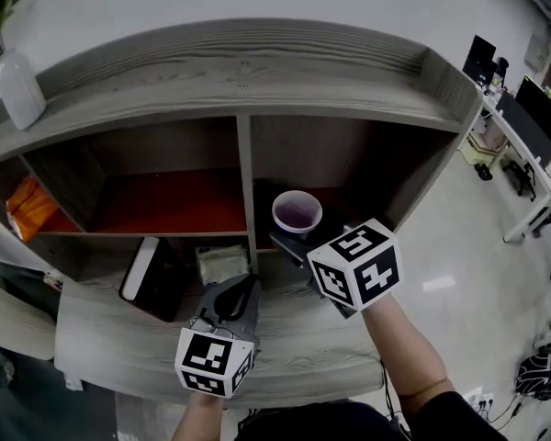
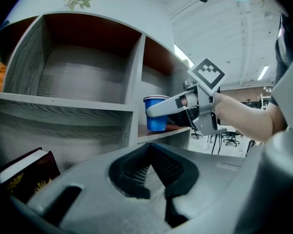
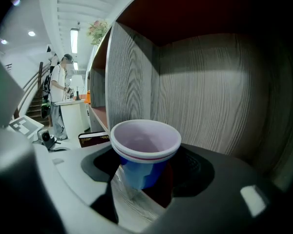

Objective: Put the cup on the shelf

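Observation:
A blue cup [image 1: 297, 214] with a white rim and pale inside is in the right compartment of the grey wooden shelf [image 1: 242, 90]. My right gripper [image 1: 294, 239] reaches into that compartment and is shut on the cup, one jaw on each side of its body. In the right gripper view the cup [image 3: 145, 140] is upright between the jaws of my right gripper [image 3: 146, 172], its base at or just above the reddish board. From the left gripper view the cup [image 2: 156, 113] shows at the board's front edge. My left gripper [image 1: 250, 285] [image 2: 151, 156] is shut and empty over the lower ledge.
A white vase [image 1: 18, 85] with a plant stands on the shelf top at left. An orange packet [image 1: 28, 205] lies in the left compartment. A dark book [image 1: 151, 278] and a pale packet [image 1: 222, 263] sit in the lower row. Desks and chairs [image 1: 533, 136] stand at right.

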Tool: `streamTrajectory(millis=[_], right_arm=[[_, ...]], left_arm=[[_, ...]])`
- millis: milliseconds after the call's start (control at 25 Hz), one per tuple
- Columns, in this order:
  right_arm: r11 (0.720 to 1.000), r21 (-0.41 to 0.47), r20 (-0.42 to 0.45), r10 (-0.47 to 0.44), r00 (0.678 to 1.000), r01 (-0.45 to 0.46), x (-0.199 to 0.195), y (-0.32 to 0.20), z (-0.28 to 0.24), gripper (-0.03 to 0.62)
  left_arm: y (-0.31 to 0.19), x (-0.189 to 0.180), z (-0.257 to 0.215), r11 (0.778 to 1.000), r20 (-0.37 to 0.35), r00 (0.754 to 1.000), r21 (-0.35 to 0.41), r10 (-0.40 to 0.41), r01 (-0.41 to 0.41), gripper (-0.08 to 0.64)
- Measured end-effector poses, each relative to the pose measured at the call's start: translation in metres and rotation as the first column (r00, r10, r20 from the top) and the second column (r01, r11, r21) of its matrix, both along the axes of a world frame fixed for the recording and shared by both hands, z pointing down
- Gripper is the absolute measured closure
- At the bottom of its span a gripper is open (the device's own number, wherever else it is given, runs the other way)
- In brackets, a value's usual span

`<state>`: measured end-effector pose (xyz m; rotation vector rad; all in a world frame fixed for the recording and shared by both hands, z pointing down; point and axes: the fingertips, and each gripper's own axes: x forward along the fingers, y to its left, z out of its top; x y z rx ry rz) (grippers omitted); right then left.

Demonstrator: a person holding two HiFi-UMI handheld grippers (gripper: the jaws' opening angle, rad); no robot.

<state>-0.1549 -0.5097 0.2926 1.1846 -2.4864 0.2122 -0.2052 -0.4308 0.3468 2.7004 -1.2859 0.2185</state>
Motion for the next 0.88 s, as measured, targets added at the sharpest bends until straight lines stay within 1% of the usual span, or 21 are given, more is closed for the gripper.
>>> streamTrajectory(millis=[240, 480, 520, 640, 880], right_arm=[[1.0, -0.007, -0.009, 0.015, 1.0, -0.015, -0.005, -0.009, 0.007, 0.282], [0.999, 0.022, -0.009, 0.037, 0.999, -0.037, -0.006, -0.012, 0.006, 0.273], [0.999, 0.028, -0.001, 0.036, 0.999, -0.036, -0.007, -0.012, 0.006, 0.267], [0.999, 0.043, 0.047, 0.025, 0.999, -0.027, -0.007, -0.008, 0.0, 0.21], [0.995, 0.087, 0.106, 0.032, 0.994, -0.042, 0.009, 0.006, -0.009, 0.204]], left_arm=[[-0.003, -0.006, 0.001, 1.0, -0.012, 1.0, 0.001, -0.004, 0.004, 0.568], [-0.004, -0.01, -0.001, 1.0, -0.02, 1.0, 0.004, -0.003, 0.003, 0.552], [-0.004, -0.01, 0.0, 1.0, -0.019, 1.0, 0.003, -0.002, 0.002, 0.549], [-0.003, -0.007, 0.001, 1.0, -0.016, 1.0, 0.001, -0.003, 0.003, 0.545], [0.003, 0.007, 0.002, 1.0, -0.017, 1.0, 0.007, -0.017, 0.017, 0.538]])
